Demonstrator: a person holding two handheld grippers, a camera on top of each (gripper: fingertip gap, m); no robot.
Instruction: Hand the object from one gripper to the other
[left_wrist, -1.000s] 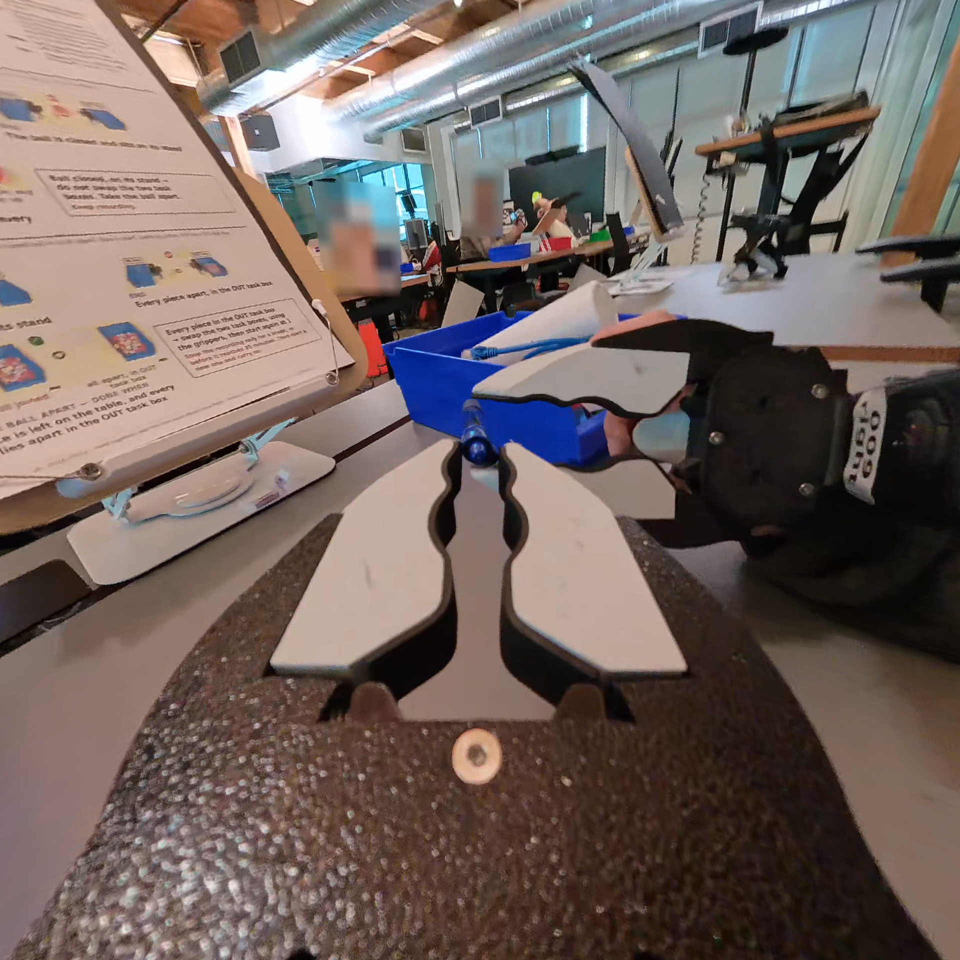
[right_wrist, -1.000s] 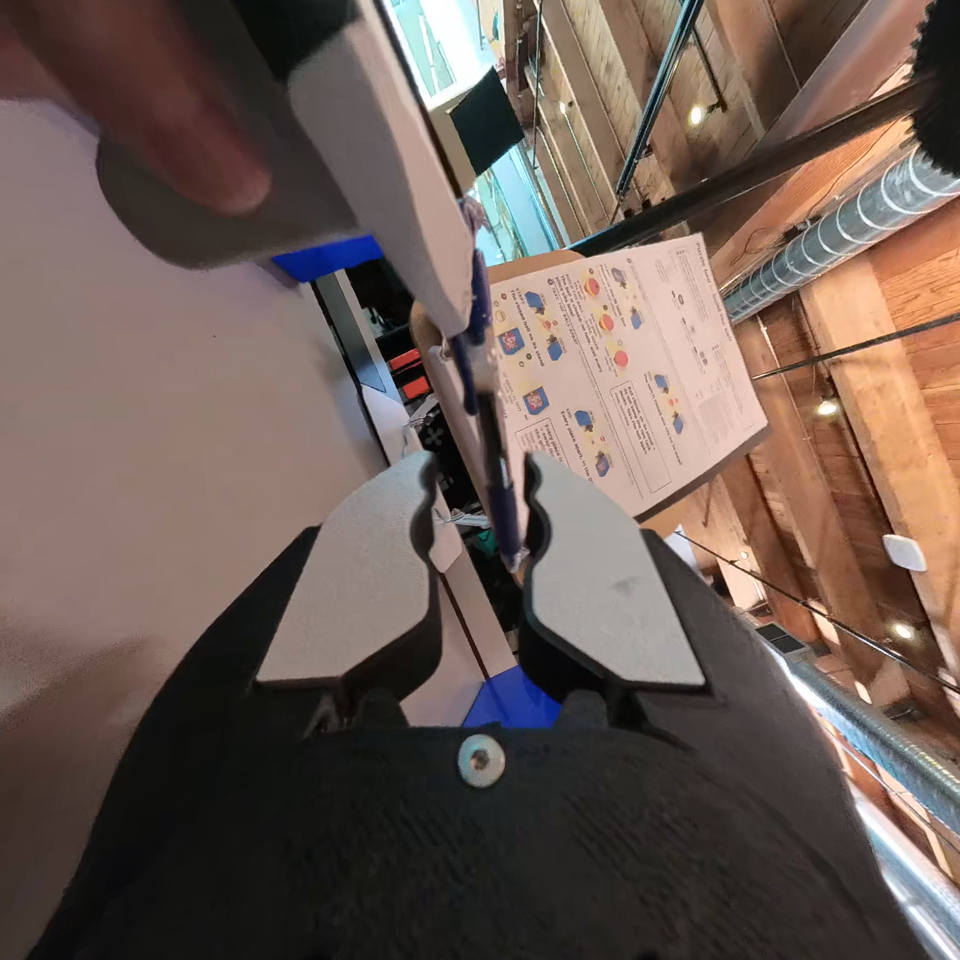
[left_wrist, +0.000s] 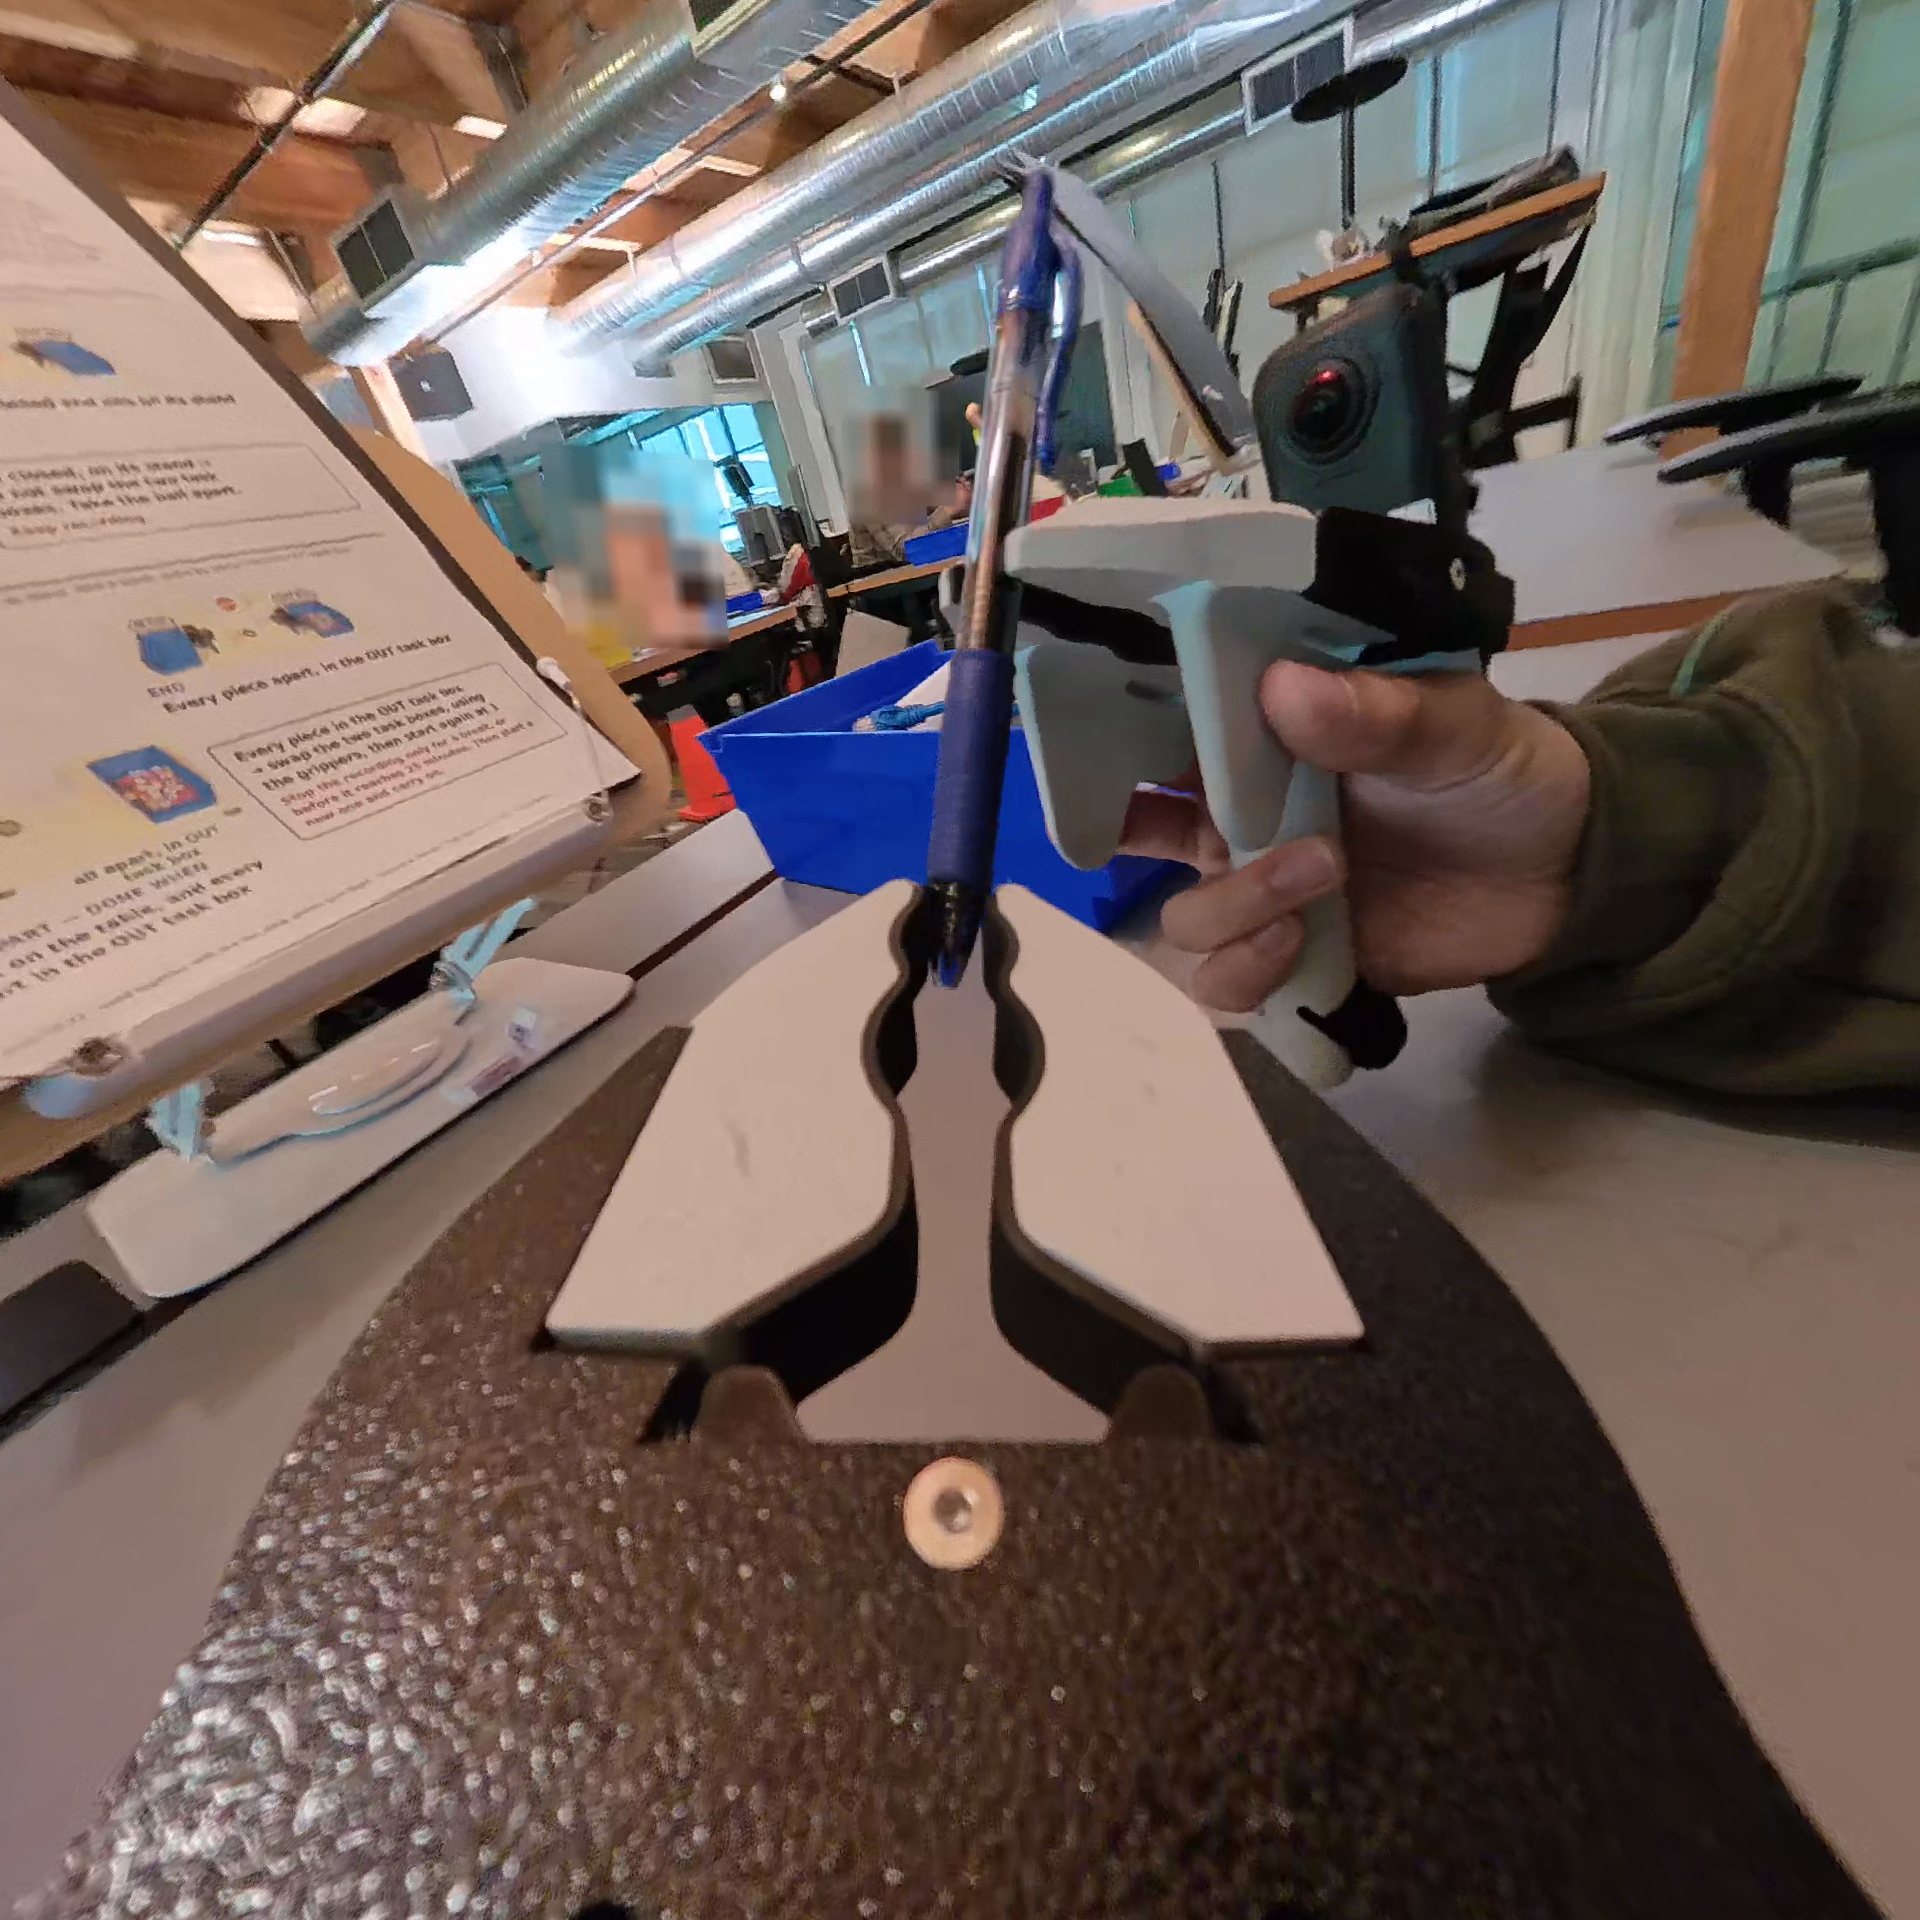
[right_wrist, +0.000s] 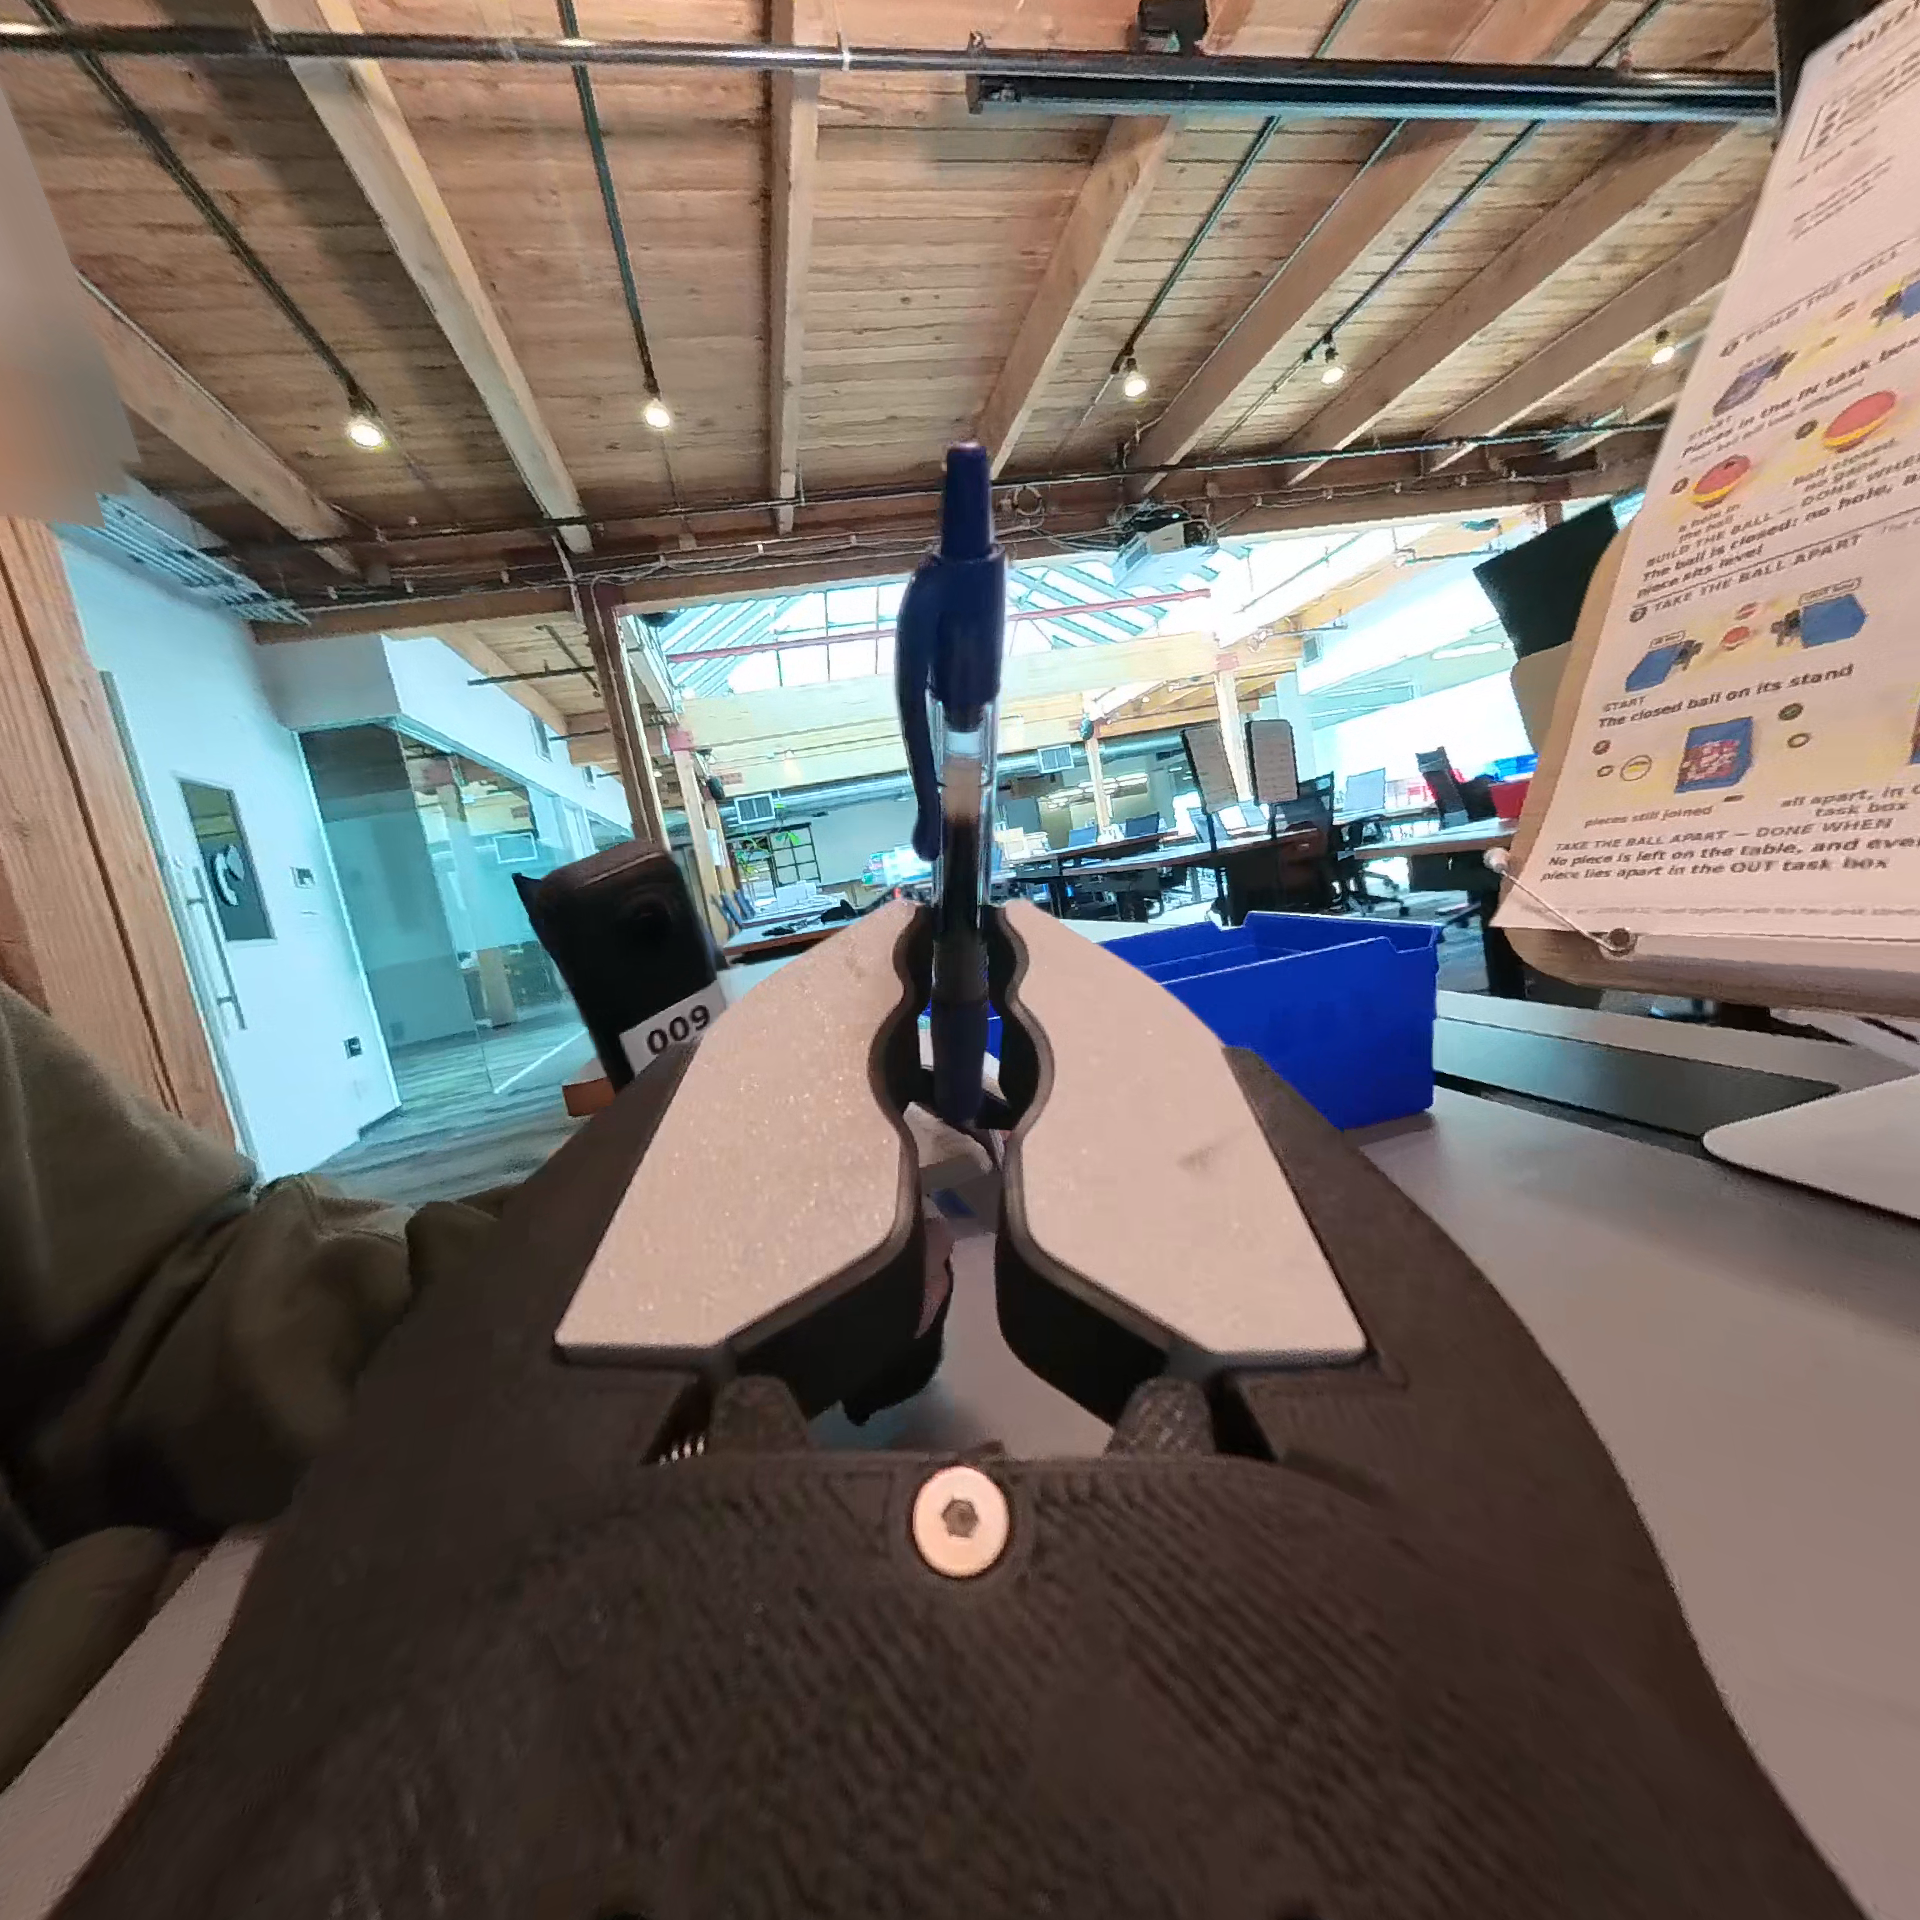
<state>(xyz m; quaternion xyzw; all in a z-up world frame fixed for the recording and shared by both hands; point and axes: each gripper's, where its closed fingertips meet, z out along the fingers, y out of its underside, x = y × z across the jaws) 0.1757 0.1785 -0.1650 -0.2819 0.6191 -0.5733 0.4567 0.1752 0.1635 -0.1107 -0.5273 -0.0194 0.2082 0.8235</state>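
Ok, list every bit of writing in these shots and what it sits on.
Sheet on the stand: printed lines and captions, wording not repeated here.
White sticker on the black camera: a short number, not repeated.
Pen: no writing readable.

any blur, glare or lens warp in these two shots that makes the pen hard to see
Left wrist view: strong fisheye bend at the edges, bright windows behind, yet the pen reads sharp, its tip between the left tool fingers. Right wrist view: the same wide-angle warp, ceiling spotlights flare slightly, the sleeve at the left edge is soft, but the pen in the right tool stays clear.
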